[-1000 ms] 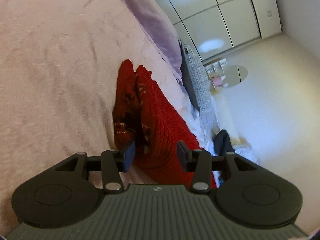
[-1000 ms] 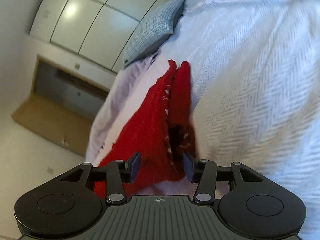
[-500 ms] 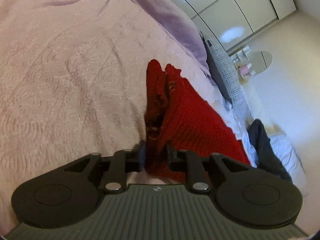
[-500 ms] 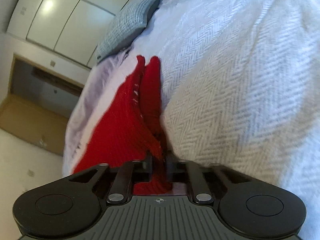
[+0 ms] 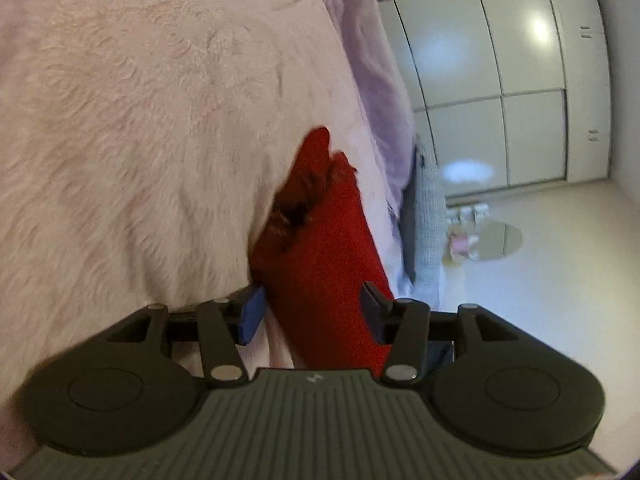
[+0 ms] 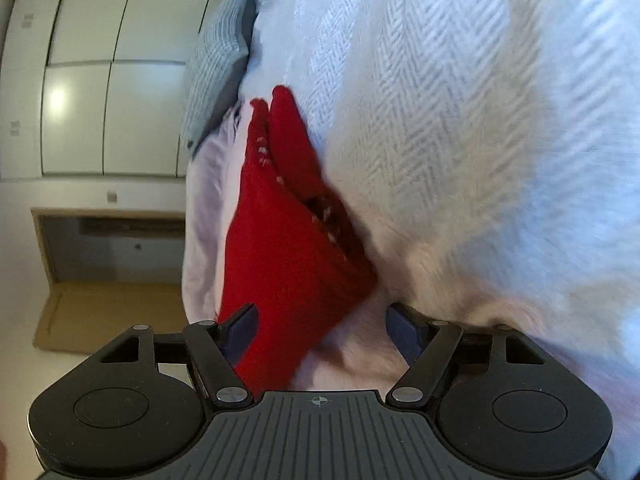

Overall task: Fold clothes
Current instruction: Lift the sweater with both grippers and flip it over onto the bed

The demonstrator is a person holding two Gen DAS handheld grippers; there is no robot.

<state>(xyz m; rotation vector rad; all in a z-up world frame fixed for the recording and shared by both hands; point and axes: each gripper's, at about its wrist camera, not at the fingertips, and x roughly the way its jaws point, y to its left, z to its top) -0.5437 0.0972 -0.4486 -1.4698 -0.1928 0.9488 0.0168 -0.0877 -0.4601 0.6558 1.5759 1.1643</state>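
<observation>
**Both grippers let go of the red knit**

Left wrist view, nearest first: the left gripper (image 5: 312, 312) stands with its jaws spread wide, the red knit garment (image 5: 320, 264) passing loosely between them. Half a second ago those jaws were pinched on the cloth. The right gripper (image 6: 322, 330) has done the same, its jaws now wide with one corner of the red knit garment (image 6: 288, 248) lying free between them.

The garment lies doubled over, layer on layer, on the pink fleece blanket (image 5: 140, 140) near the bed's edge. Beyond it sit a grey checked pillow (image 5: 430, 216) and white wardrobe doors (image 5: 500, 80).

Judged from this release, one fold has likely just been laid down.
</observation>
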